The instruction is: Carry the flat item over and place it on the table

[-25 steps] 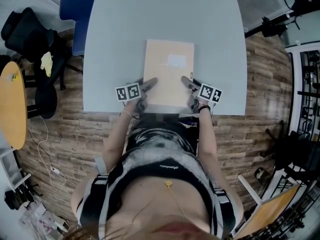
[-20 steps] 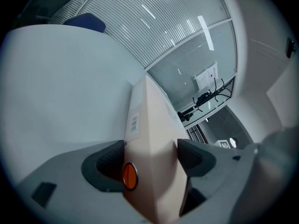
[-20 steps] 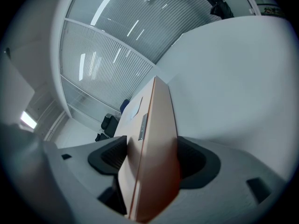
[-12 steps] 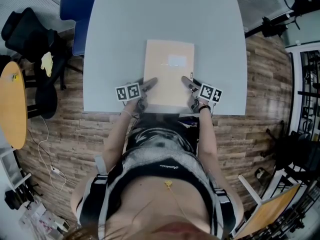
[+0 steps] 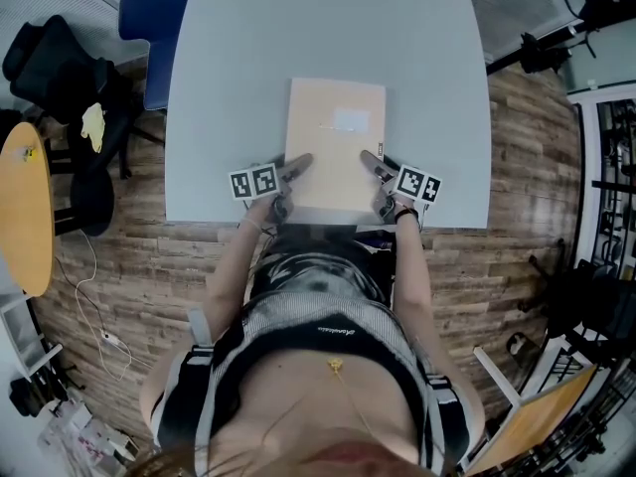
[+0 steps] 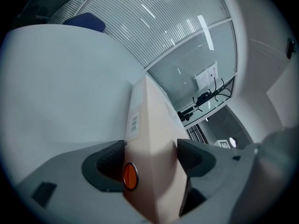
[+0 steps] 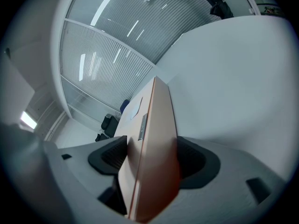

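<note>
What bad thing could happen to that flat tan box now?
1. The left gripper and right gripper pinch the flat tan cardboard box only at its near corners, so it might slip or twist.
2. Its near end lies close to the pale grey table's near edge; let go there, it could perhaps slide off.

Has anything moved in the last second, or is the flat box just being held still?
Nothing visibly changed. The left gripper and right gripper stay shut on the near end of the box, which sits at the same spot over the table.
</note>
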The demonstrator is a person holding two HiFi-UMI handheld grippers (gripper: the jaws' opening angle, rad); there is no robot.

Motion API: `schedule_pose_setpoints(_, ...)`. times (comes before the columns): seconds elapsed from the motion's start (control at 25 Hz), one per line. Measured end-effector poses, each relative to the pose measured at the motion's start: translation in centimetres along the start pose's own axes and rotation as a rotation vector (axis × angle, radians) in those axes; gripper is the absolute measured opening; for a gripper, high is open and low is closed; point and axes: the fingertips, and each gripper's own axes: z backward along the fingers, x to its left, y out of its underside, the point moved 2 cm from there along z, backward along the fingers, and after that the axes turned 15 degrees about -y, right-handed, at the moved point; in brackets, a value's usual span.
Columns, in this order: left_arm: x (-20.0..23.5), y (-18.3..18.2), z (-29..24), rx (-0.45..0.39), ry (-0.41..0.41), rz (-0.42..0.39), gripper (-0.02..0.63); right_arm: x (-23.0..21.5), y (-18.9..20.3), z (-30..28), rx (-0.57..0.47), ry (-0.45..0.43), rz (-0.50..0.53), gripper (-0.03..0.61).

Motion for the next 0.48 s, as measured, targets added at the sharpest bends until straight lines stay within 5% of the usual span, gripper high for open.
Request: schedule_pose_setpoints(0.48, -0.06, 0.01, -0.01, 0.002, 0.003, 0.003, 0.353, 0.01, -0.02, 0.09, -0.002, 0.0, -0.004, 0.326)
